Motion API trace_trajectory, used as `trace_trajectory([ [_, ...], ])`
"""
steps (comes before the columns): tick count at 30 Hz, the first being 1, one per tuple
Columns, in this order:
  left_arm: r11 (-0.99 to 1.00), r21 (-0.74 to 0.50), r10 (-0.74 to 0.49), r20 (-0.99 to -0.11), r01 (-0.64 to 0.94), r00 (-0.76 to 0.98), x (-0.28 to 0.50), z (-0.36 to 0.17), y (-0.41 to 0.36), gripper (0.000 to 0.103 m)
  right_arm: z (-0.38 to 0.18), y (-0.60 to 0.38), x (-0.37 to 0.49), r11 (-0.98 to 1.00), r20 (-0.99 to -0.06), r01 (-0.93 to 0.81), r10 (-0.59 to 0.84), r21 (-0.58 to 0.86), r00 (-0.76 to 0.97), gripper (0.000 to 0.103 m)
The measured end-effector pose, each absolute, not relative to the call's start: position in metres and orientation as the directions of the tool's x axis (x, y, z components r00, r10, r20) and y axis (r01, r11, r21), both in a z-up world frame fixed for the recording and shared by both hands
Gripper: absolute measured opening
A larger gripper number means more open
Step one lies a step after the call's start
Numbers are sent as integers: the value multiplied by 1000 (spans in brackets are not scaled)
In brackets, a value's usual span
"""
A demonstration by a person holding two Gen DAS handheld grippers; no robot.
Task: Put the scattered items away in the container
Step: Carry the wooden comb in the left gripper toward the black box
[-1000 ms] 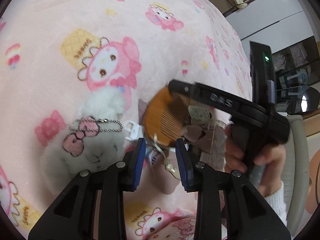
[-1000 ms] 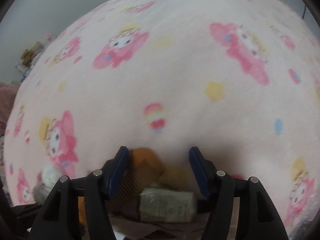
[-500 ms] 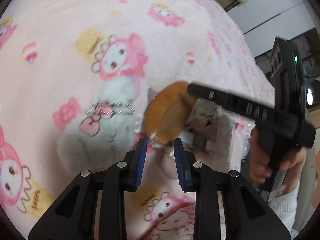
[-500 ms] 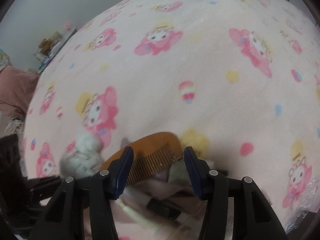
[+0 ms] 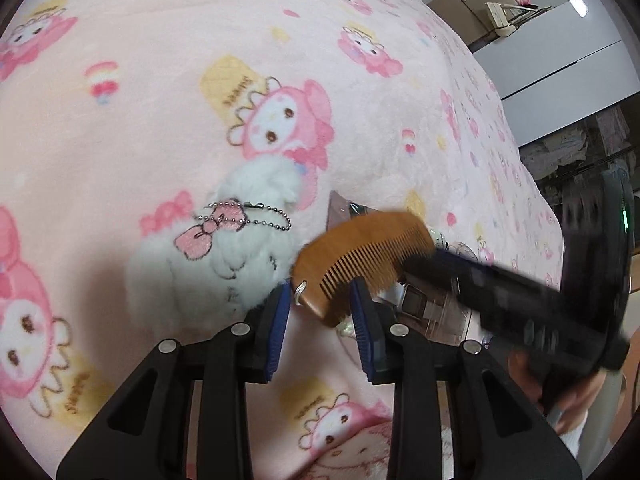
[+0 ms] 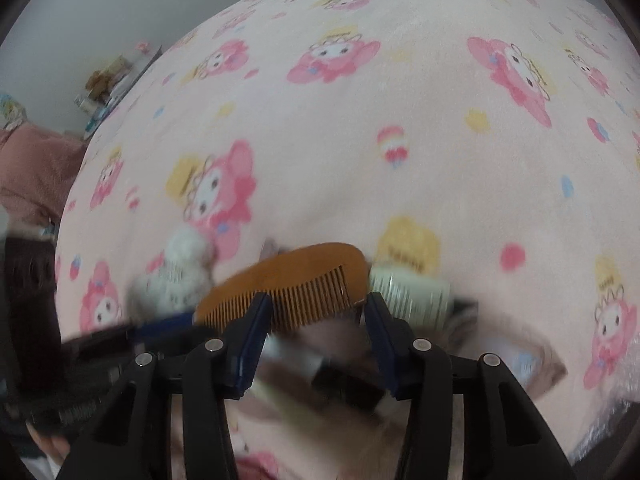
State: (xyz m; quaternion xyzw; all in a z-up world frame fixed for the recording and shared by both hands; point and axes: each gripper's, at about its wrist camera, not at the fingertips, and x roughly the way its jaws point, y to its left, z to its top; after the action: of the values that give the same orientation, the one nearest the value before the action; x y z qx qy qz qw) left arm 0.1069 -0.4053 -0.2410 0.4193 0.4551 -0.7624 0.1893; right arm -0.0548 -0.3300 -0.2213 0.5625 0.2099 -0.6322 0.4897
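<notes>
A wooden comb [image 5: 360, 252] [image 6: 288, 284] lies tilted over a clear container [image 5: 444, 320] on the pink blanket. The comb's rounded end sits between the blue pads of my left gripper [image 5: 320, 292], which touch both its sides while the jaws are opening slightly. My right gripper [image 6: 316, 308] hovers over the comb's teeth. Its jaws are closing, and the pads stand in front of the comb without pressing it. In the left wrist view the right gripper [image 5: 412, 268] is a blurred black bar across the comb's far end. A white plush keychain [image 5: 224, 248] [image 6: 180, 276] lies beside the comb.
A white tube [image 6: 408, 292] and a dark item [image 6: 348, 392] lie in the container. The pink cartoon blanket [image 5: 160, 80] spreads all around. A person's hand [image 5: 560, 396] holds the right gripper. A pink cushion [image 6: 28, 160] and shelf clutter [image 6: 104, 88] stand beyond the bed's edge.
The comb has swung from steep to nearly level, and its end now sits between my left pads. My right gripper has narrowed and drawn back, so more blanket shows.
</notes>
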Motion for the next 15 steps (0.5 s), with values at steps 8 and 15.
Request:
trace_trajectory([
  [8,-569,-502,130,-837,652,-531,107,-243,-397,33,-229,-282,-17,-437,-925,839,-331,324,185,45],
  [15,-549,-493,123,-846,675,-518,102,-255,-399,35,-230,-274,-39,-524,-912,790,-397,317,103,45],
])
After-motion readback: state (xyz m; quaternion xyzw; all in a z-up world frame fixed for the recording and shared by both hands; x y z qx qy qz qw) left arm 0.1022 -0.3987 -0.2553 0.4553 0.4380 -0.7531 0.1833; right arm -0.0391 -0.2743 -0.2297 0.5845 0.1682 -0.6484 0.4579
